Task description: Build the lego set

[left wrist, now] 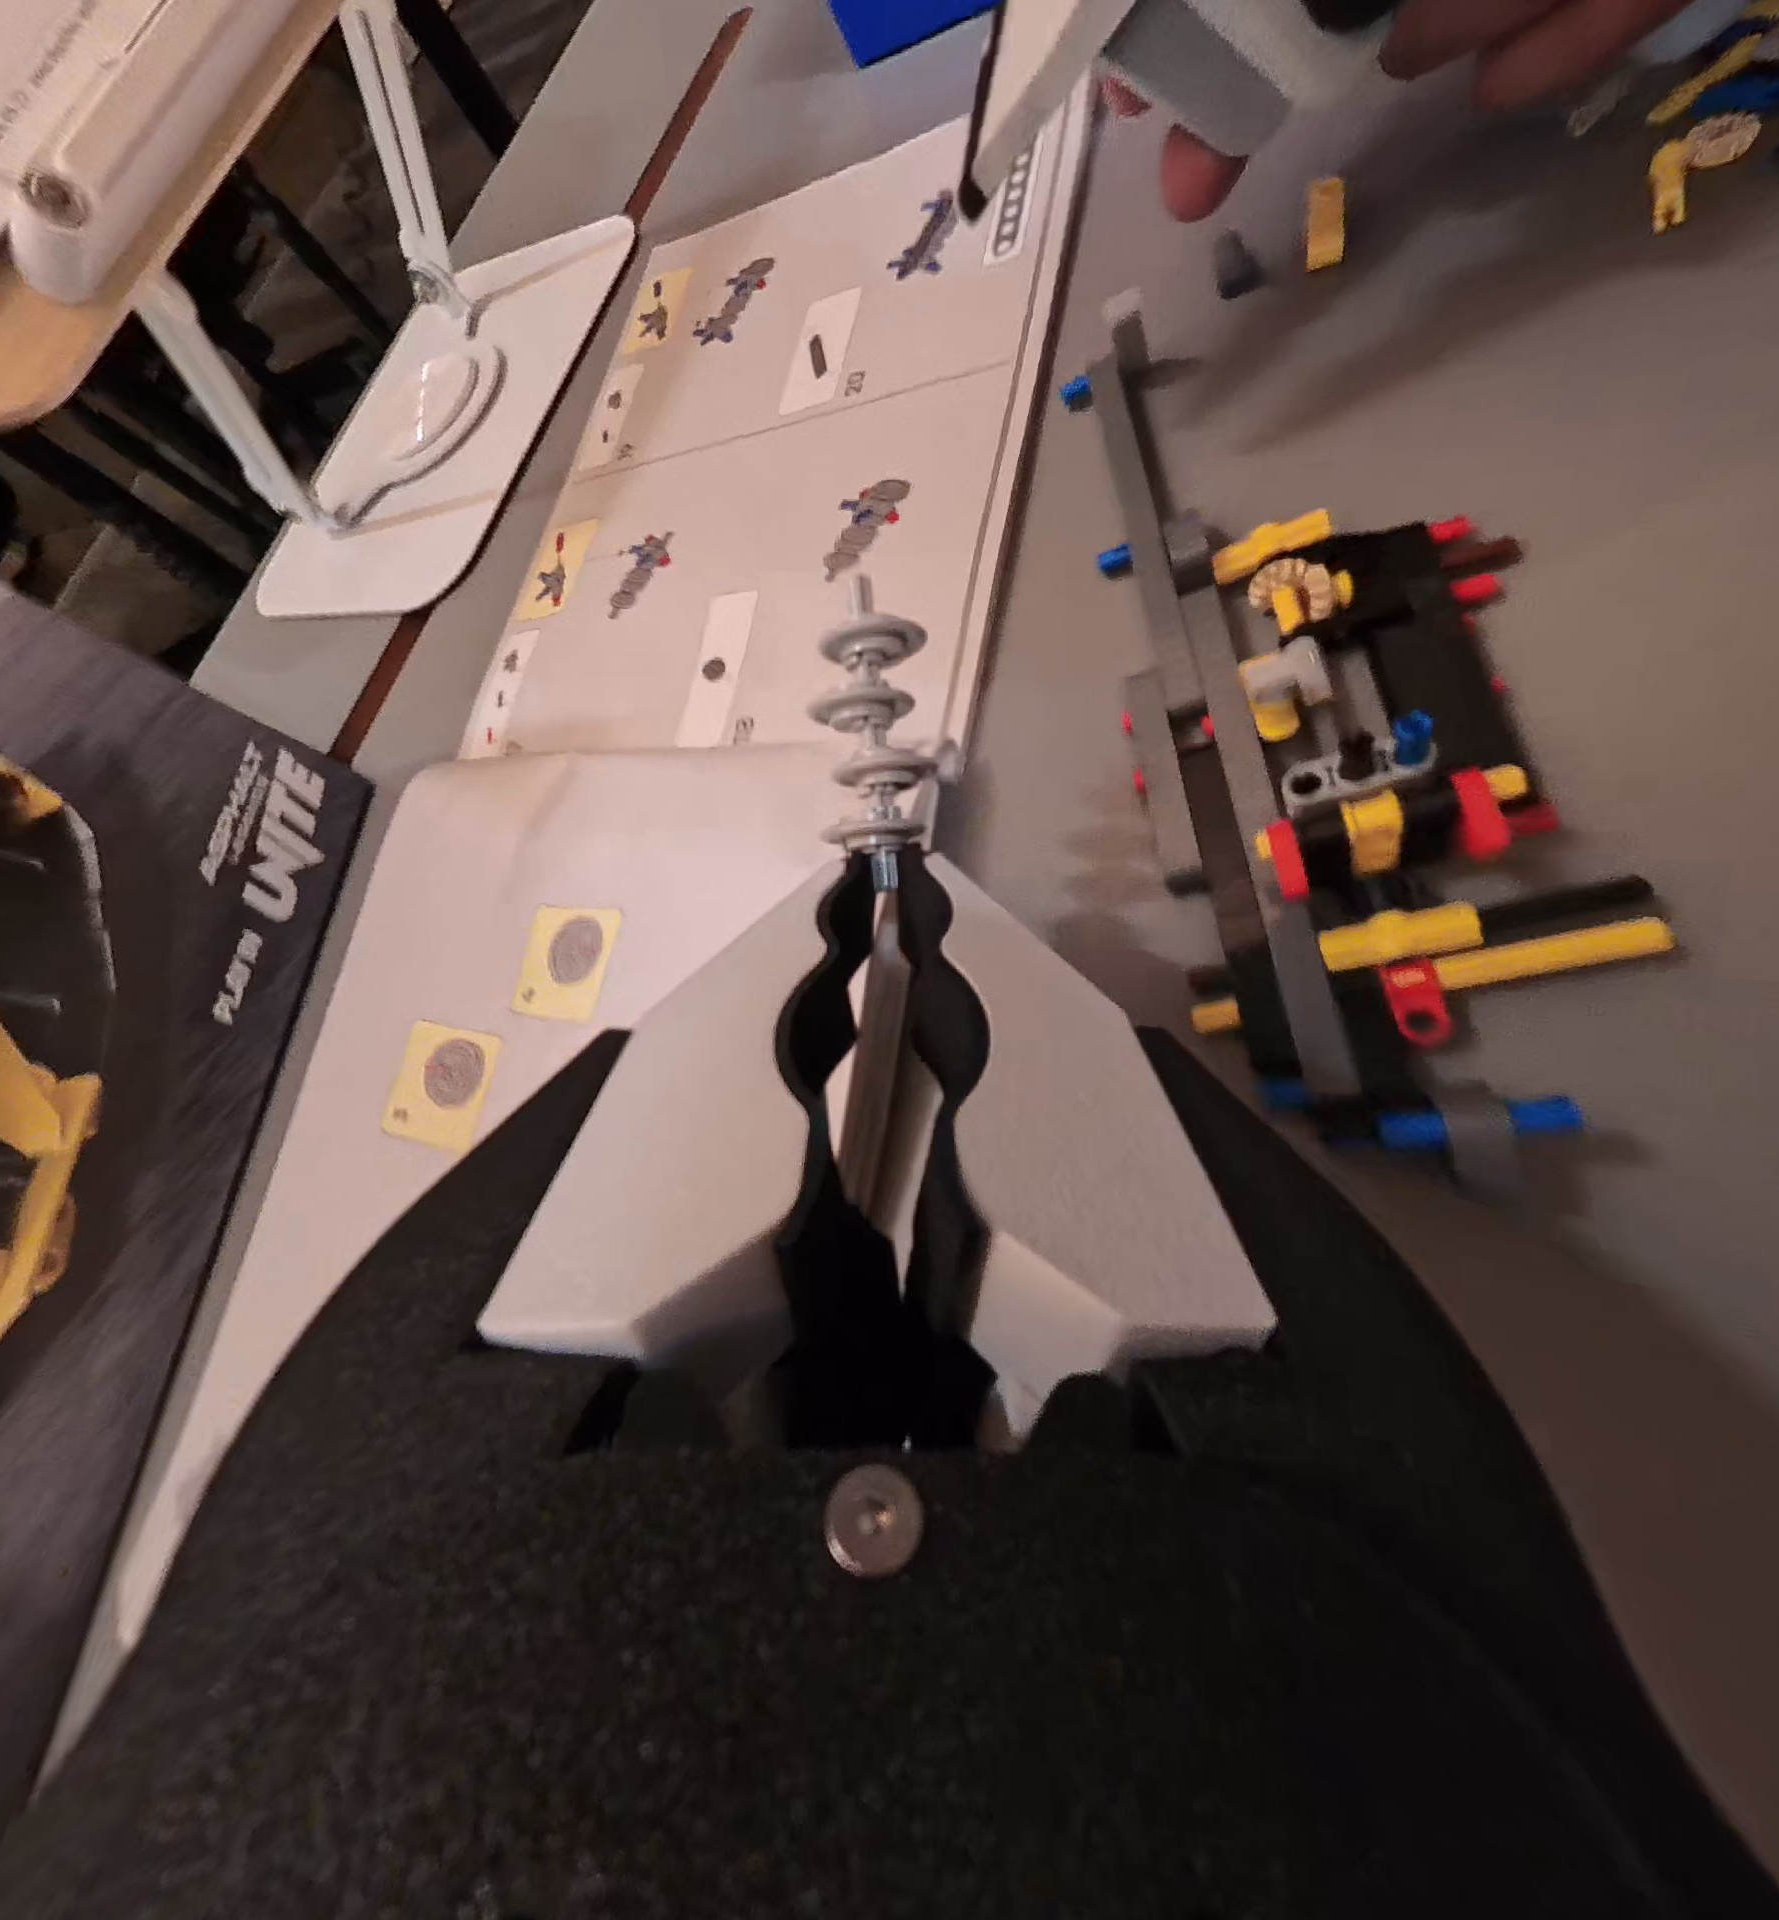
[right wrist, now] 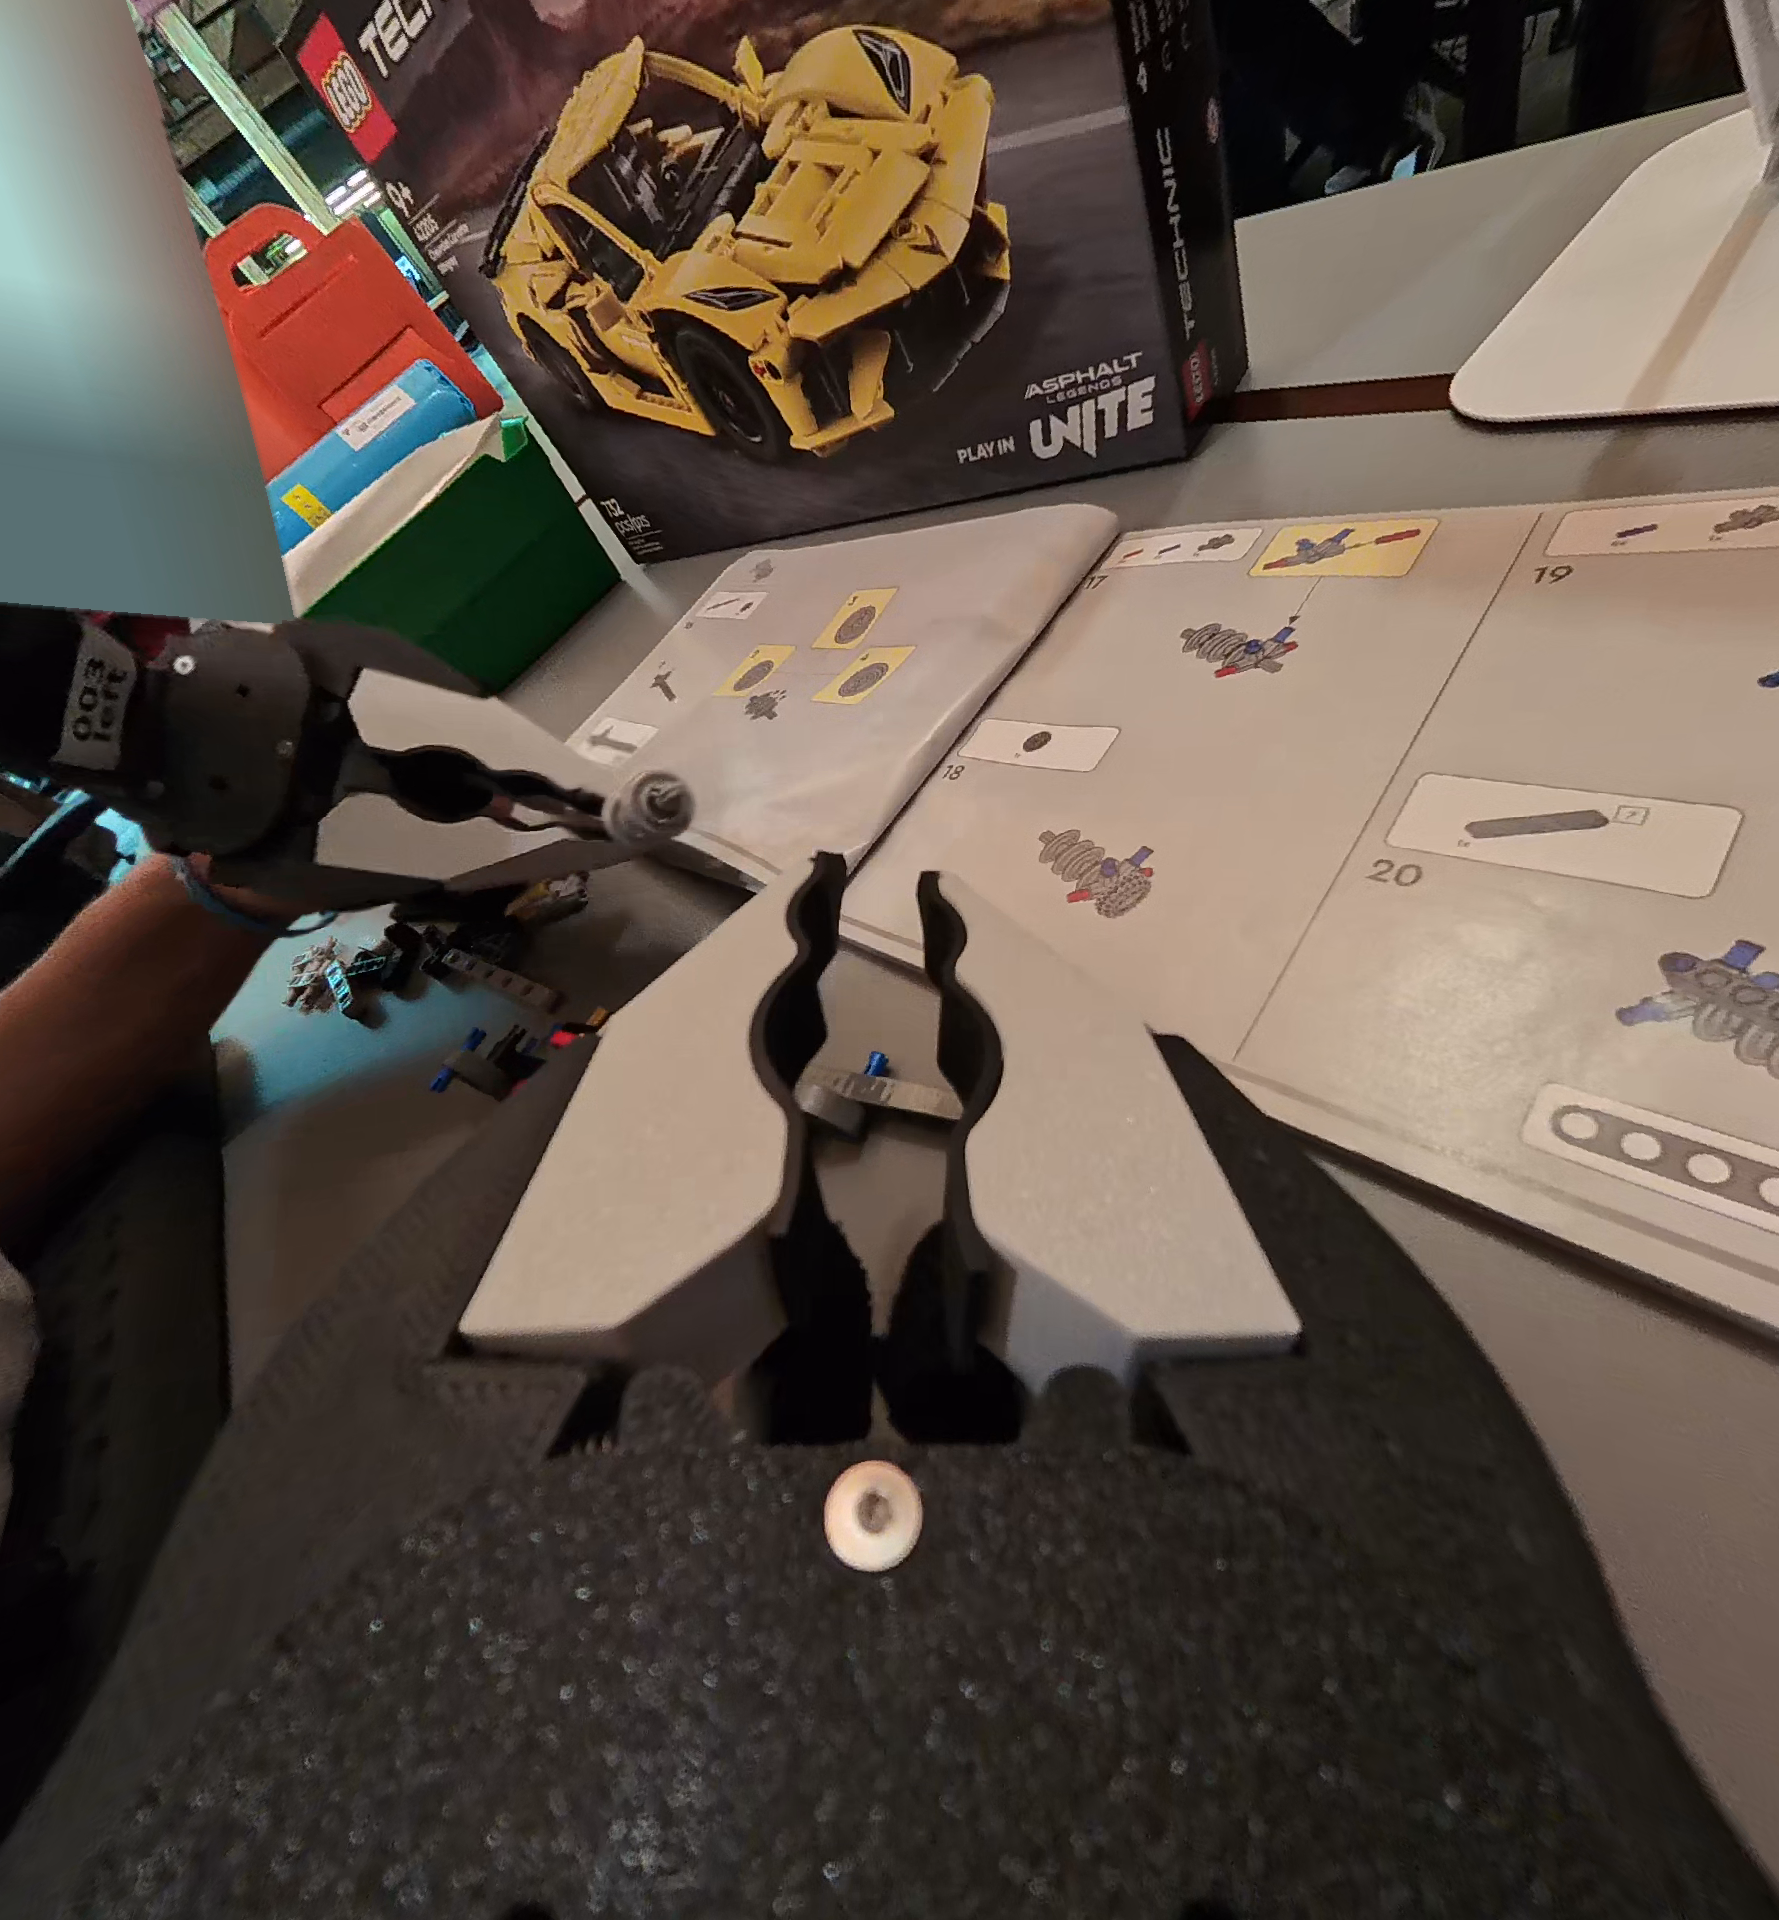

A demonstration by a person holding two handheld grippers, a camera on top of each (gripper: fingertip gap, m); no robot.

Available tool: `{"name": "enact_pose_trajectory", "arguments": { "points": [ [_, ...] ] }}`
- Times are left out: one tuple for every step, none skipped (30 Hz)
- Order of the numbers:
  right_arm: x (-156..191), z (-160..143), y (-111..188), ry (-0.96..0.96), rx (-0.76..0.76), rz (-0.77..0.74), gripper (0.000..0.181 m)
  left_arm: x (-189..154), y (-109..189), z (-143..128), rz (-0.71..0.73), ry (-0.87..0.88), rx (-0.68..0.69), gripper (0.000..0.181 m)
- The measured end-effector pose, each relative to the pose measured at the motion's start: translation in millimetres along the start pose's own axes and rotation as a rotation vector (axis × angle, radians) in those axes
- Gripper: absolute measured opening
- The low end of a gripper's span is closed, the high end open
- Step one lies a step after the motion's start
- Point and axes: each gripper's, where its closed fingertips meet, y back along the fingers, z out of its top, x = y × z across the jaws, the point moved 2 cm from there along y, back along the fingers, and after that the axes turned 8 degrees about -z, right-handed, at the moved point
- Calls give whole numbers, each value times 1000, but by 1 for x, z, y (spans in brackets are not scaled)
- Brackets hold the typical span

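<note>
Left wrist view: our left gripper [left wrist: 880,883] has its fingers squeezed on a thin rod with grey discs [left wrist: 869,717], held up above the open booklet [left wrist: 760,436]. We should keep it straight. Our right gripper [right wrist: 869,883] has fingers apart, holding nothing, over a small grey piece [right wrist: 854,1096] on the tabletop [right wrist: 1487,1403].

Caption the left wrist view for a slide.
Left gripper shut on a grey disc-stacked axle held over the open instruction booklet, partly built chassis alongside.

Manual [right wrist: 1384,727] open on table [right wrist: 1487,1558], box [right wrist: 812,260] behind, chassis [left wrist: 1363,790] right of manual
</note>
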Motion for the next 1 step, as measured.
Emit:
{"name": "enact_pose_trajectory", "arguments": {
  "points": [
    [0, 0, 0, -2, -2, 2, 14, 0, 6, -6, 9, 16, 13, 2]
  ]
}}
